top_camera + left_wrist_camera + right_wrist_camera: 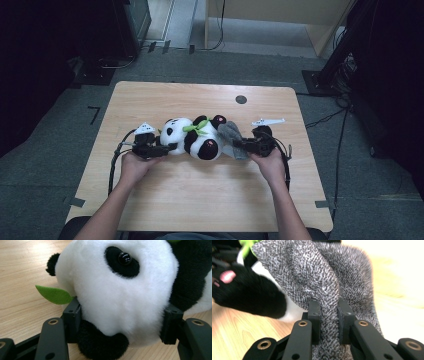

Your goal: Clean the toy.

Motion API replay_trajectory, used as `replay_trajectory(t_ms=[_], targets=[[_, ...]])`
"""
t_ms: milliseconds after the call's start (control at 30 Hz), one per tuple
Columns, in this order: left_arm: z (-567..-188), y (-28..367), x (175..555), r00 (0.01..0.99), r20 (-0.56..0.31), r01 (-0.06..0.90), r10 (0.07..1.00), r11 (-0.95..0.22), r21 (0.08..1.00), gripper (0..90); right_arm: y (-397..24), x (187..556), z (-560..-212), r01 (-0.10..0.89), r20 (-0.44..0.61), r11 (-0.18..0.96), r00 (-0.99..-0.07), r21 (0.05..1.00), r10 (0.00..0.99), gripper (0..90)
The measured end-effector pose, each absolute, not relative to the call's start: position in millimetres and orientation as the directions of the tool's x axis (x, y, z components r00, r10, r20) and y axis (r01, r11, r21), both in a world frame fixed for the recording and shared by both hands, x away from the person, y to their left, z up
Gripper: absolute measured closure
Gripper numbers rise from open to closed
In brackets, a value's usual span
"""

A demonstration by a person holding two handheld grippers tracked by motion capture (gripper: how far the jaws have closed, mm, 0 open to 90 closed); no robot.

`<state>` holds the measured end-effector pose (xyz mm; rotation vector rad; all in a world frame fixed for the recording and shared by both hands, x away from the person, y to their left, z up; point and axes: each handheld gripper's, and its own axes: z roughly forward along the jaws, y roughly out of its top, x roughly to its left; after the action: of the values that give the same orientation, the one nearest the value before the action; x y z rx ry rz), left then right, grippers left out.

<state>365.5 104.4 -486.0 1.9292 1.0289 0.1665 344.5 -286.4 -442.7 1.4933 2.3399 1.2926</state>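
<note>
Now you are working near the middle of the table (150, 200): your left gripper (121, 317) is clamping the toy panda (195, 136) by its white head, while your right gripper (329, 315) is pinching a grey knitted sock (329, 277) just beside the panda's black foot.

I am finding no readable text, label, brand, number or sign anywhere in these views. I am looking over the plush panda (195, 136), the grey knitted fabric (231, 136) and the wooden table (200, 190), and none of them is carrying any lettering that I can make out. The black jaws in both gripper views are showing bare metal eyelets and no markings. The dark equipment at the far left and far right of the high view is sitting too deep in shadow for me to read anything.
</note>
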Motion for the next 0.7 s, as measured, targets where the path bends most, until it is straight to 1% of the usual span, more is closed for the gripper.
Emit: replay_trajectory(t_ms=[67, 133, 200, 500, 700], targets=[[-486, 104, 365, 0.642, -0.275, 0.592, 0.716, -0.234, 0.771, 35.7, -293, 342, -433, 0.69, 0.343, 0.138, -0.511, 0.71, 0.788, 77.6], [-486, 104, 365, 0.64, -0.274, 0.592, 0.718, -0.234, 0.772, 35.7, -298, 339, -423, 0.675, 0.363, 0.092, -0.5, 0.732, 0.786, 77.7], [-486, 103, 365, 0.639, -0.276, 0.593, 0.718, -0.231, 0.772, 35.7, -296, 336, -413, 0.653, 0.363, 0.085, -0.519, 0.752, 0.774, 77.7], [-486, 103, 365, 0.635, -0.274, 0.595, 0.722, -0.231, 0.77, 35.6, -261, 327, -392, 0.608, 0.331, 0.163, -0.615, 0.777, 0.715, 77.7], [-485, 101, 364, 0.625, -0.275, 0.603, 0.73, -0.228, 0.764, 35.4, -232, 315, -377, 0.569, 0.311, 0.221, -0.687, 0.792, 0.657, 77.6]])
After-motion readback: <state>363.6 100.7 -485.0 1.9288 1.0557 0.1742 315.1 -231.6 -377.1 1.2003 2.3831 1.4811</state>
